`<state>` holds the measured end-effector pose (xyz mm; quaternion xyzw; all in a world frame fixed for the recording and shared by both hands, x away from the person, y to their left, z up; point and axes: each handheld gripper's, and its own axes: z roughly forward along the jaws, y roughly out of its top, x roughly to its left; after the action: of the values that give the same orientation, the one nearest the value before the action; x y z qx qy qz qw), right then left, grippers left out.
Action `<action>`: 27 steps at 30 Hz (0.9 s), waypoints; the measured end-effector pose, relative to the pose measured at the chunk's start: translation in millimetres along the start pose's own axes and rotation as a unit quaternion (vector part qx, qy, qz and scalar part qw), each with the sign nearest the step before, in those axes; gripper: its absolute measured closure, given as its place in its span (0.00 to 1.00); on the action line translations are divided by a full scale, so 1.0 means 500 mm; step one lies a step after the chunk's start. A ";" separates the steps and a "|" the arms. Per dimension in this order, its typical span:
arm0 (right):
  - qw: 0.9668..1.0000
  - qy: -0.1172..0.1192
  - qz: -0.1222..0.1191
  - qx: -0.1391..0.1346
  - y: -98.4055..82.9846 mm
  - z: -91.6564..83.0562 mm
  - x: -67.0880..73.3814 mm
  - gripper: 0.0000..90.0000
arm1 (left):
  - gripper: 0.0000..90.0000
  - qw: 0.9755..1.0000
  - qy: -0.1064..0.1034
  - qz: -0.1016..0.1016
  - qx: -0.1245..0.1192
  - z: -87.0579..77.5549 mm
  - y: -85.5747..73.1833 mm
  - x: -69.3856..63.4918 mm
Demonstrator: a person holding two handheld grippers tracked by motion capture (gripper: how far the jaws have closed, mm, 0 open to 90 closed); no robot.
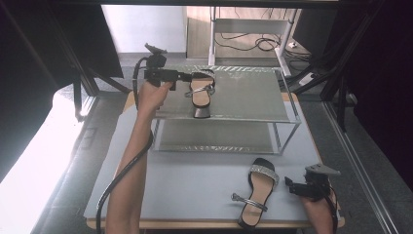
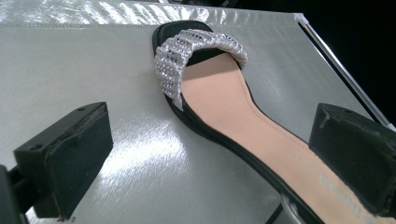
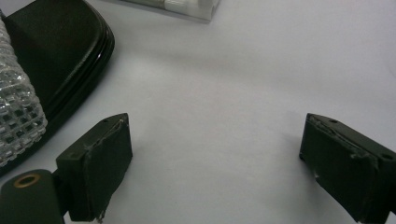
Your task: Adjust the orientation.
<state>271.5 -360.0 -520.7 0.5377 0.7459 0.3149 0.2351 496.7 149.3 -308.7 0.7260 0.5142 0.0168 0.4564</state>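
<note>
**My 2 grippers, both with jaws apart**

My left forearm runs up from the bottom edge of the high view, long and nearly straight, and my left hand (image 1: 153, 95) grips the left gripper (image 1: 194, 76) at its far end. That gripper points level, off to my right, and its cable loops down along my arm. In the left gripper view its 2 black jaws stand wide apart, pressing on nothing.

My right hand (image 1: 319, 204) sits low and close to me, holding the right gripper (image 1: 288, 182), which points toward my left. Its 2 jaws are spread too, with nothing between the pads.
</note>
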 end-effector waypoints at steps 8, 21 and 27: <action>1.000 0.000 0.000 0.000 0.000 0.000 0.000 0.10 | 0.00 1.000 -0.001 0.000 -0.012 -0.040 -0.017 0.011; 1.000 -0.001 0.001 -0.001 0.000 0.000 0.000 0.10 | 0.00 0.999 -0.021 0.009 -0.026 -0.071 -0.063 0.010; 1.000 -0.001 0.000 -0.001 0.000 0.000 0.000 0.10 | 0.00 0.999 -0.032 0.018 -0.027 -0.079 -0.087 0.009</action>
<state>271.5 -359.8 -520.8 0.5380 0.7453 0.3151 0.2361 447.4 180.7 -317.2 0.7225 0.4854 0.0155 0.4922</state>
